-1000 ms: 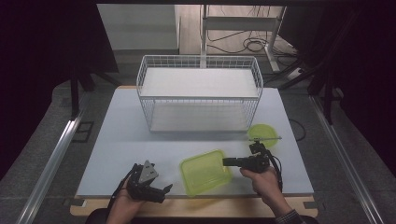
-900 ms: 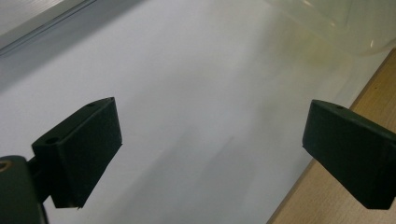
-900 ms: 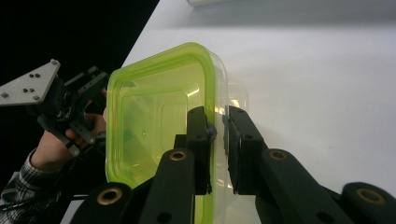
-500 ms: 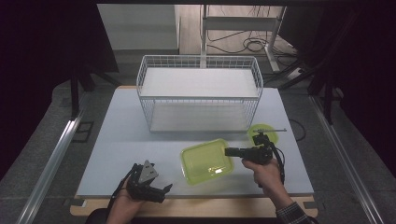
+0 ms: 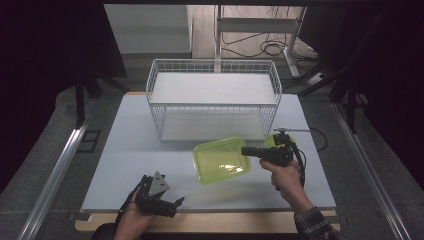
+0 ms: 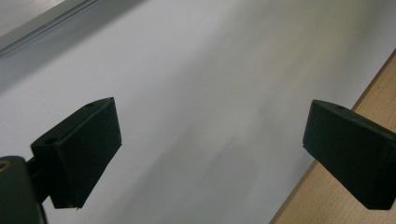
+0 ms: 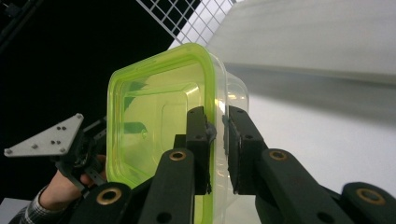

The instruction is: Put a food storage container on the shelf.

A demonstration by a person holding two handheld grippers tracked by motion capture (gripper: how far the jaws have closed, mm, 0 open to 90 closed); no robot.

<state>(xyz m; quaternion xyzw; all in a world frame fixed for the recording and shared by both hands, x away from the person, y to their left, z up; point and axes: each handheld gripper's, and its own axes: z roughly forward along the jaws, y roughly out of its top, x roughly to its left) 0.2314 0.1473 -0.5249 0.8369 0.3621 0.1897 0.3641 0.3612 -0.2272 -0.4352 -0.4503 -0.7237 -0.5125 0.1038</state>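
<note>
So the right gripper (image 5: 246, 151) is clamped on the rim of the lime-green container (image 5: 221, 160), holding it off the table (image 5: 125, 150) just in front of the wire basket (image 5: 214, 100). Looks like the carry step; next it probably needs lifting over the basket's front wall. The left gripper (image 5: 175, 202) sits open and empty by the near edge.

This is a lab or test room set up for recording, not a home. A plain white table top (image 5: 125, 150) rests on a wooden board (image 5: 225, 224) whose edge shows along the near side, and it stands inside a frame of aluminium rails (image 5: 55, 170) on a grey carpeted floor (image 5: 30, 145). Black curtains (image 5: 50, 45) hang at both sides and shut the table off from the rest of the room. Behind it, loose cables (image 5: 272, 47) lie on the floor around the metal legs of a stand (image 5: 220, 30). The white wire basket (image 5: 214, 102) on the table looks like a staged prop.
</note>
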